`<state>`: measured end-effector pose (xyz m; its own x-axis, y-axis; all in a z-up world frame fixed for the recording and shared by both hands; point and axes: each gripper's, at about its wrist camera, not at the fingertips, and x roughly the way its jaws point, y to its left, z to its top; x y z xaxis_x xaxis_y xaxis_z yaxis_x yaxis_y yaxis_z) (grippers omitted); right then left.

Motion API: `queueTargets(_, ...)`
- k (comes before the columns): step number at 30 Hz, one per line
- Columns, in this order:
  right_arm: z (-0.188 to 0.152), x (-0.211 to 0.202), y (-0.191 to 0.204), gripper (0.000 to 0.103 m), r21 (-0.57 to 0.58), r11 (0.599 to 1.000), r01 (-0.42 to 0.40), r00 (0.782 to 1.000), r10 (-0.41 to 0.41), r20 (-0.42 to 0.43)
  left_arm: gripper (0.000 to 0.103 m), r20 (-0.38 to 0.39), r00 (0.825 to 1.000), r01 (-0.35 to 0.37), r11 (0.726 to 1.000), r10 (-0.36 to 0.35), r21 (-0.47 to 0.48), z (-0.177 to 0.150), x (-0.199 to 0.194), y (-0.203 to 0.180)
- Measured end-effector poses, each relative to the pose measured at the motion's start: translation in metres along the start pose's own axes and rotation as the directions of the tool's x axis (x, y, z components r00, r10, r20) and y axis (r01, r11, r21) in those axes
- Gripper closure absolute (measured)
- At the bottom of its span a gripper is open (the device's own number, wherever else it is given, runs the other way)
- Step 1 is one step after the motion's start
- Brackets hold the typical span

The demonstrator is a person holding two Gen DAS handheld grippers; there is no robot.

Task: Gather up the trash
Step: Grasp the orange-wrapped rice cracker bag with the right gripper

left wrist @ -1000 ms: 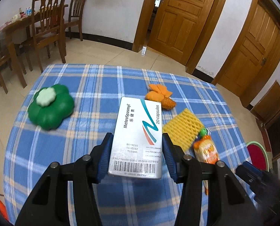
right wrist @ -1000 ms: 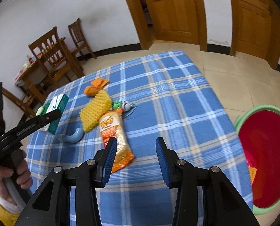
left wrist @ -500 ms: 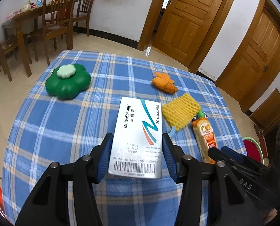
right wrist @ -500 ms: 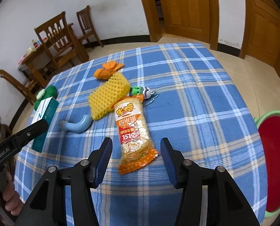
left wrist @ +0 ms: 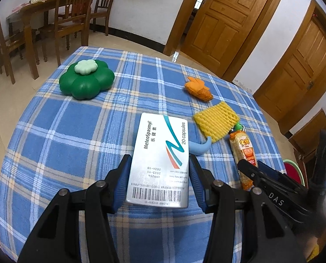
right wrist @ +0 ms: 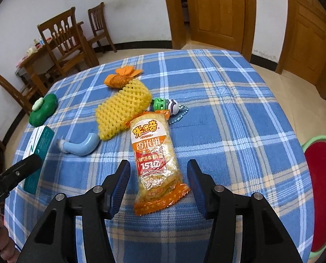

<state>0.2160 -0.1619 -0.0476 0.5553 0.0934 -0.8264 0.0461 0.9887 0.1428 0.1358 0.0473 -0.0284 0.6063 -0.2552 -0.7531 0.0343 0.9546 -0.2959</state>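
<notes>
My left gripper [left wrist: 159, 169] is shut on a white medicine box [left wrist: 160, 160] marked "20 capsules", held above the blue checked table [left wrist: 75, 135]. The box also shows in the right wrist view [right wrist: 39, 149]. My right gripper [right wrist: 158, 175] is open, its jaws either side of an orange rice-cracker packet [right wrist: 155, 157] lying on the cloth; the packet shows in the left wrist view [left wrist: 243, 153] too. A yellow foam fruit net [right wrist: 123, 107], a light blue curved tube [right wrist: 79, 145] and an orange toy corn [right wrist: 121, 77] lie beyond.
A green flower-shaped box [left wrist: 86, 79] sits at the table's far left. A small toy on a bead chain [right wrist: 167, 106] lies by the net. A green bin with a red liner [right wrist: 321, 195] stands on the floor at right. Wooden chairs [right wrist: 64, 37] and doors [left wrist: 224, 17] ring the room.
My right gripper has come closer over the cracker packet, which now lies between its open jaws. My left gripper, still holding the box, has drawn back a little.
</notes>
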Motion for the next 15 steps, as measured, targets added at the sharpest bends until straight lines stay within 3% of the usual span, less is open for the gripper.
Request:
queueTargets(2,-0.001,0.000,0.000,0.048,-0.002,1.000,0.001,1.000,-0.001,0.002,0.051,-0.002,1.000,0.004,1.000,-0.004,0.005,-0.001,0.001,-0.002)
queueTargets(6,-0.003,-0.003,-0.004,0.061,0.002,1.000,0.009,1.000,-0.009,0.005,0.051,-0.004,1.000,0.010,1.000,-0.010,0.011,-0.003,0.000,-0.007)
queueTargets(15,-0.013,-0.017,-0.022,0.063,0.046,0.999,0.002,1.000,-0.003,0.014,0.051,-0.003,1.000,0.016,1.000,-0.016,0.020,-0.005,-0.003,-0.014)
